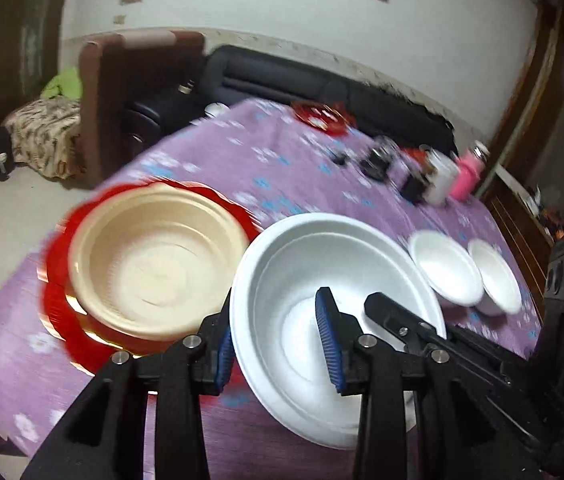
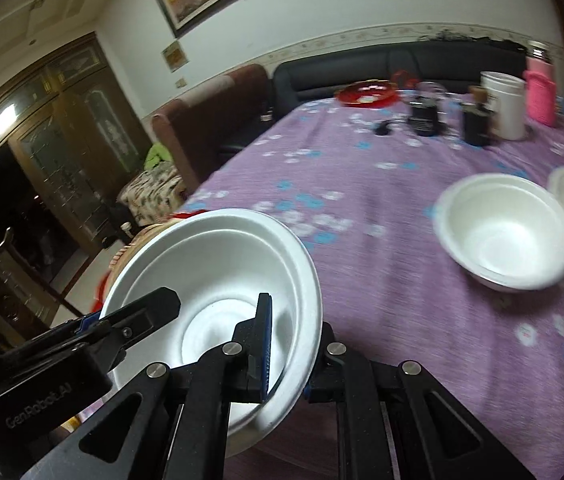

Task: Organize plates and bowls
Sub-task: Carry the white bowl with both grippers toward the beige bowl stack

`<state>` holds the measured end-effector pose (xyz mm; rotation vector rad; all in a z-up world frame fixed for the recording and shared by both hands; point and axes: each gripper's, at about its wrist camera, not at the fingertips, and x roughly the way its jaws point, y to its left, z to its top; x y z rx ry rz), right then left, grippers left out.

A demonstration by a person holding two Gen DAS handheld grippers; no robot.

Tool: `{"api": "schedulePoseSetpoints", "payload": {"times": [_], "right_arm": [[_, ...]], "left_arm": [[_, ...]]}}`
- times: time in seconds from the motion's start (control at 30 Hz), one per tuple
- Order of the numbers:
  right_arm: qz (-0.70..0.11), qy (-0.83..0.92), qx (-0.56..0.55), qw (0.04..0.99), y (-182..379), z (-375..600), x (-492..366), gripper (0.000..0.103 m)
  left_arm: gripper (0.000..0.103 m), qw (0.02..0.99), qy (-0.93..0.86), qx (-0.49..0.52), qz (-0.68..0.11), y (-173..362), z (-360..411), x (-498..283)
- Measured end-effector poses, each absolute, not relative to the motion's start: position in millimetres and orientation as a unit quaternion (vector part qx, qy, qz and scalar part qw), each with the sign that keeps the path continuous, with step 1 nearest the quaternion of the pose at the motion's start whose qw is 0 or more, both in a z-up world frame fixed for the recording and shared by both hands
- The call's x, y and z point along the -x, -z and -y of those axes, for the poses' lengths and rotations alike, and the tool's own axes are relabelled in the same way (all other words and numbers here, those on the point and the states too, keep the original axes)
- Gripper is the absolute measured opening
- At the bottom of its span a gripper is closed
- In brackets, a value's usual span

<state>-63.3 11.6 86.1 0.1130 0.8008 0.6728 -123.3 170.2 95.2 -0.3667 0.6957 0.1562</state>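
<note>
Left wrist view: the left claw [image 1: 275, 350] points down and forward over the near part of the bench [image 1: 241, 160], which is covered in a purple flowered cloth. Its two arms straddle the left rim of the large white bowl [image 1: 282, 264]. The outer blue pad lies against the outside of the wall, while the inner pad stands inside the bowl, apart from the wall, so this claw looks released rather than clenched. The other claw's black finger reaches over the bowl's right rim. Just left of the bowl, a tan bowl [image 1: 153, 256] sits on a red plate [image 1: 55, 308] near the bench's left edge. To the right, two small white bowls [image 1: 444, 268] [image 1: 496, 276] touch each other. Bare cloth runs beyond them to the far clutter, a white cup [image 1: 442, 180] and a pink bottle [image 1: 468, 178].

Right wrist view: the right claw [image 2: 288, 360] also slants down and is clenched on the big bowl's right rim, one pad inside and one finger outside. The bowl is tilted, over the bench's near left part, with the tan bowl partly showing behind it. The left claw enters from the left across the opposite rim. A wide strip of open cloth separates the held bowl from the two small bowls at the right.
</note>
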Motion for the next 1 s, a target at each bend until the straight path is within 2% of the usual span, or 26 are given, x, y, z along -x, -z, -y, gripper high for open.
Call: {"api": "schedulePoseSetpoints", "payload": {"times": [0.4,0.73,0.93,1.0], "right_arm": [[-0.373,-0.356,0.023,0.857,-95,-108,66,0.013],[-0.414,-0.353,0.052,0.837,-66,-158,37,0.013],[-0.406,-0.323,0.069,0.852,-57,-168,23,0.014],[-0.403,-0.315,0.069,0.856,-56,-168,19,0.014]], "left_arm": [[0.035,0.907,-0.147,0.228,-0.323,-87,-256,134],[0.035,0.89,-0.199,0.202,-0.357,-62,-289,109],[0.039,0.884,-0.216,0.192,-0.367,-51,-300,91],[0.045,0.882,-0.21,0.196,-0.374,-49,-302,88]]}}
